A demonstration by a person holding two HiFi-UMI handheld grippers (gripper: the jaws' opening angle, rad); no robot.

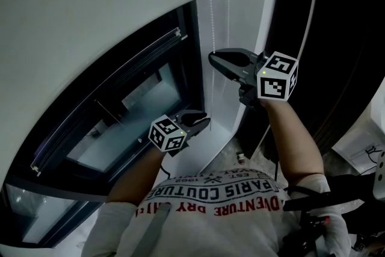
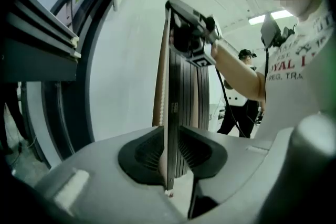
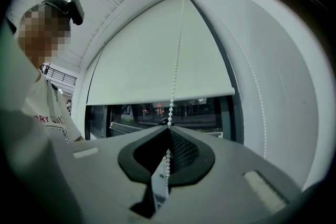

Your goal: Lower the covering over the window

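Beside the window (image 1: 120, 120), right tongs (image 1: 212, 58) clamp the bead chain (image 3: 176, 65) to lower the blind (image 3: 136, 60); left tongs (image 1: 205, 120) stand apart, ready to regrip.

Roller blind (image 3: 157, 60): white cloth, matt, smooth, no sheen. Bead chain (image 3: 176, 71): small white beads, look plastic, slight gloss. Window frame (image 1: 191, 69): dark, smooth, satin, metal-looking. Glass (image 1: 129, 114): glossy, reflective. Shells of left tongs (image 2: 169, 136) and right tongs (image 3: 169, 131): grey matt moulded plastic. Their pads (image 3: 185, 150): black, finely ribbed, rubbery-looking. Marker cube (image 1: 277, 76): matt black-and-white print. T-shirt (image 1: 228, 201): white knit cloth, printed lettering.
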